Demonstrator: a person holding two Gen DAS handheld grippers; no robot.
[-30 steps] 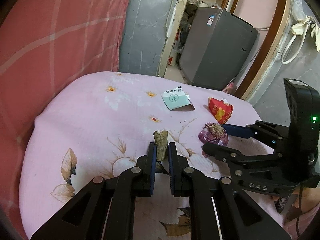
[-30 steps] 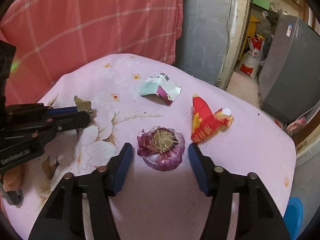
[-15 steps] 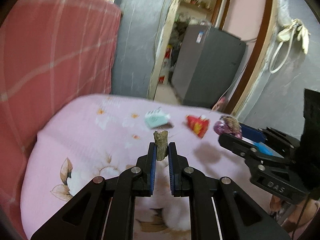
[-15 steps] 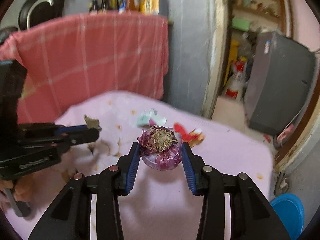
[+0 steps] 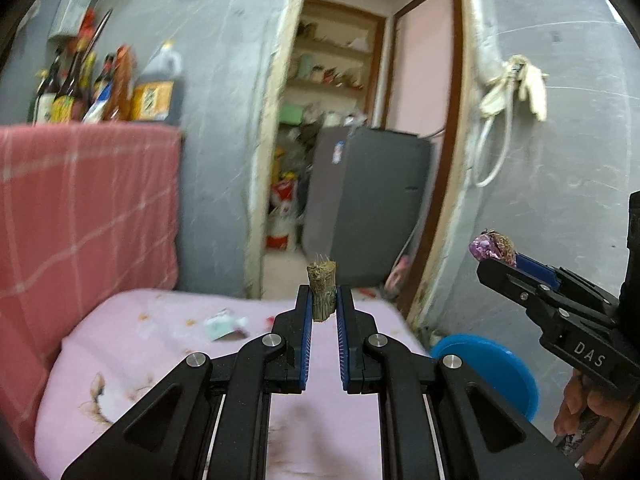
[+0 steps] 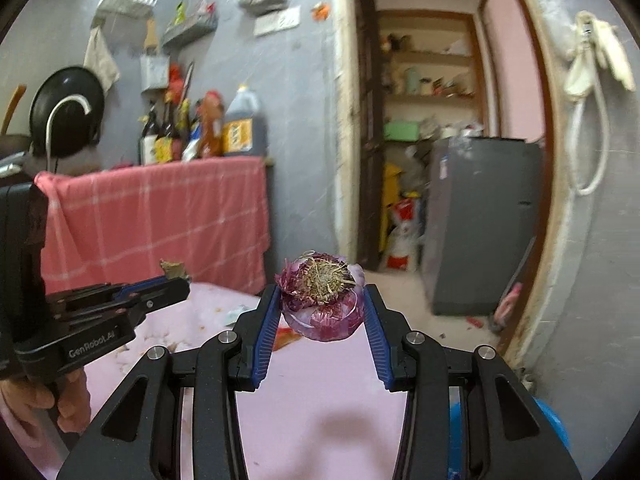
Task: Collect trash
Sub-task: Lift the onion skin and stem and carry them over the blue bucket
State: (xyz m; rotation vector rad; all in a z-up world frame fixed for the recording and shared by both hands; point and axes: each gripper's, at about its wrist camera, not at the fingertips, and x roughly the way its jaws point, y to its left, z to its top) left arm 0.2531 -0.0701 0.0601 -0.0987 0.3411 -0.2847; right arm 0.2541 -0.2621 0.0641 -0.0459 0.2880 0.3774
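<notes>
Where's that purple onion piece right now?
The onion piece is pinched between the right gripper's fingers, lifted above the pink table. In the left wrist view it shows at far right, near the grey wall.

**Grey walls, an open doorway**

Rough grey walls surround a doorway with cluttered shelves beyond. A dark grey cabinet stands on the pale floor. Bottles line a ledge above pink checked cloth.
</notes>
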